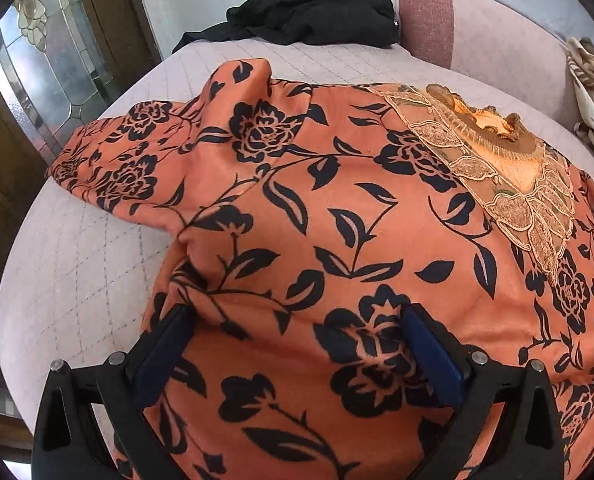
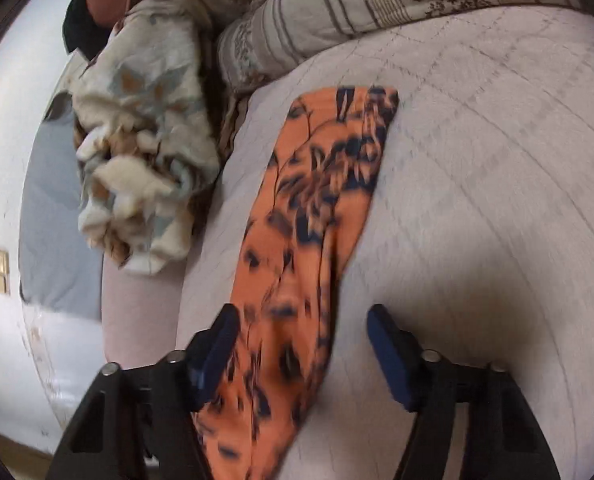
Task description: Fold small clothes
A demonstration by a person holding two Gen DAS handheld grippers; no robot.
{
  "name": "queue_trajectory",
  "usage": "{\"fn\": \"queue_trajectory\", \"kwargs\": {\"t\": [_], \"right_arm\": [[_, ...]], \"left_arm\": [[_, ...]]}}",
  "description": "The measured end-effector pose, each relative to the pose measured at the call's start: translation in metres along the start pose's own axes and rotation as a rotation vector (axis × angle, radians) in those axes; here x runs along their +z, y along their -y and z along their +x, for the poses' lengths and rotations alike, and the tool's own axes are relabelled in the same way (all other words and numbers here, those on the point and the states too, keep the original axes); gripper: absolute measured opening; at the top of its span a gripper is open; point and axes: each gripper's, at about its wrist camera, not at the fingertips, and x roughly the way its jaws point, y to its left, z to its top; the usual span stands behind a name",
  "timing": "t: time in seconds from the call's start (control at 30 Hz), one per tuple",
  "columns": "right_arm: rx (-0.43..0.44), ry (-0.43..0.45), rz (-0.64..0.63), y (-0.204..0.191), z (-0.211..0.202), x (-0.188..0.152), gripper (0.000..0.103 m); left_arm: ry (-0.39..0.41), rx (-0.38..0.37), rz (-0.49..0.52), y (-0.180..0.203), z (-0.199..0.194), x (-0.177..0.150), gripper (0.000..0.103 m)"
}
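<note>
The orange flowered top (image 1: pixel 337 216) lies spread on the bed (image 1: pixel 77 272), sleeves out and nothing folded yet, both the left gripper (image 1: pixel 297 344) and right gripper (image 2: pixel 301 356) wide apart, holding nothing.

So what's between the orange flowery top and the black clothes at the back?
In the left wrist view, only a bare strip of the quilted pink cover separates the orange floral top from the black garment.

A: Legible text, labels, brands or numerals in either wrist view?
B: None; the orange floral garment (image 1: pixel 337 240) bears a printed pattern only; the bedding (image 2: pixel 477 160) shows quilting lines, no lettering.
</note>
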Motion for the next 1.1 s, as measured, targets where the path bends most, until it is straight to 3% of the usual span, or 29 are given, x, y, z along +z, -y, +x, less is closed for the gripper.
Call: {"fn": "queue_trajectory", "kwargs": {"t": [0.13, 0.17, 0.2, 0.27, 0.33, 0.5, 0.63, 0.8, 0.97, 1.1], "right_arm": [[-0.036, 0.051, -0.069, -0.019, 0.024, 0.023, 0.063], [-0.038, 0.072, -0.067, -0.019, 0.029, 0.027, 0.052], [-0.057, 0.087, -0.084, -0.02, 0.034, 0.031, 0.032], [-0.106, 0.09, -0.128, -0.023, 0.04, 0.032, 0.019], [-0.107, 0.107, -0.164, -0.03, 0.033, 0.028, 0.013], [0.076, 0.207, -0.325, -0.089, -0.021, -0.004, 0.01], [0.279, 0.177, -0.466, -0.149, -0.063, -0.068, 0.01], [0.407, -0.035, -0.682, -0.222, -0.062, -0.192, 0.01], [0.428, -0.287, -0.794, -0.256, -0.022, -0.319, 0.01], [0.316, -0.476, -0.942, -0.262, 0.03, -0.422, 0.017]], "left_arm": [[0.003, 0.002, -0.003, 0.002, -0.001, -0.003, 0.103], [0.0, -0.005, -0.004, 0.002, -0.001, -0.003, 0.103], [-0.005, -0.01, -0.006, 0.001, 0.002, 0.001, 0.103], [-0.011, -0.014, -0.002, 0.002, 0.001, 0.003, 0.103], [-0.02, -0.012, 0.002, 0.002, 0.001, 0.005, 0.103], [-0.029, -0.003, 0.006, -0.007, -0.007, 0.01, 0.103], [0.04, 0.047, -0.017, -0.027, -0.027, 0.015, 0.103], [0.117, 0.109, -0.069, -0.061, -0.045, 0.022, 0.103], [0.108, 0.146, -0.158, -0.098, -0.039, 0.028, 0.103], [0.077, 0.16, -0.257, -0.127, -0.029, 0.034, 0.103]]}}
